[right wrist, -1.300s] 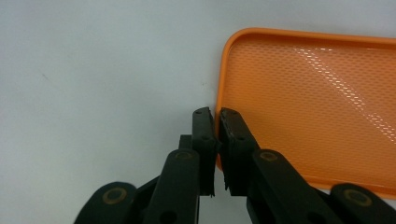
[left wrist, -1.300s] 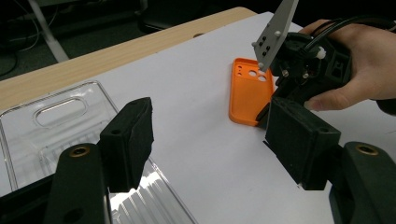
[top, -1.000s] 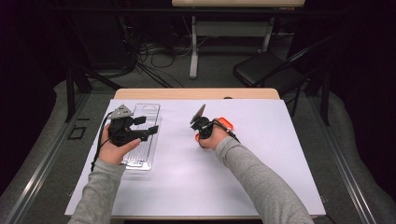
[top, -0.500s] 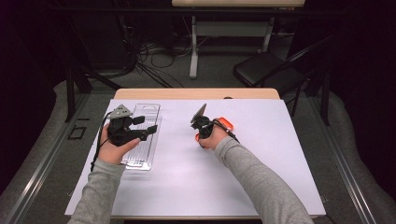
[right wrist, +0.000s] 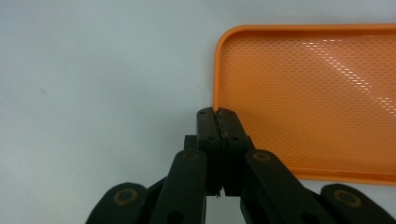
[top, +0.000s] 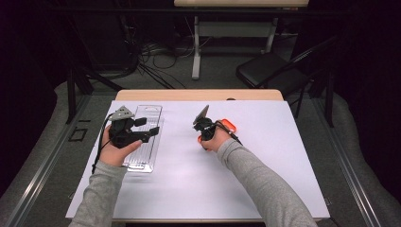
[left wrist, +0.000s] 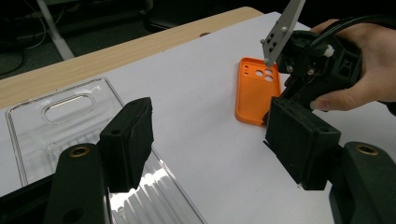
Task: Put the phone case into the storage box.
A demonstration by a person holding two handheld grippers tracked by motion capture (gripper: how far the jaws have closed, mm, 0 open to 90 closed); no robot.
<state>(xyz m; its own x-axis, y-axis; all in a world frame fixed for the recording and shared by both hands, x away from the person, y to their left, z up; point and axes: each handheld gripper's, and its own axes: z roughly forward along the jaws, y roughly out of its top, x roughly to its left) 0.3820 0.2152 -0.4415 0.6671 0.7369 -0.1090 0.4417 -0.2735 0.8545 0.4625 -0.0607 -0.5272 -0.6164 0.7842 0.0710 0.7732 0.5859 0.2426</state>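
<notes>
High view: on the white table sheet (top: 265, 179), the left gripper (top: 147, 131) hovers, jaws spread and empty, over a clear ribbed plastic tray (top: 144, 151). The right gripper (right wrist: 217, 122), jaws pressed together, sits at the flat orange plastic phone case (right wrist: 308, 93), by its corner. Bare sheet lies between the 2.

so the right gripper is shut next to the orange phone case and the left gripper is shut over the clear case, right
Not quite: the left gripper is open, not shut, as the left gripper view shows, its jaws apart above the clear case. The right gripper is indeed shut beside the orange phone case.
</notes>
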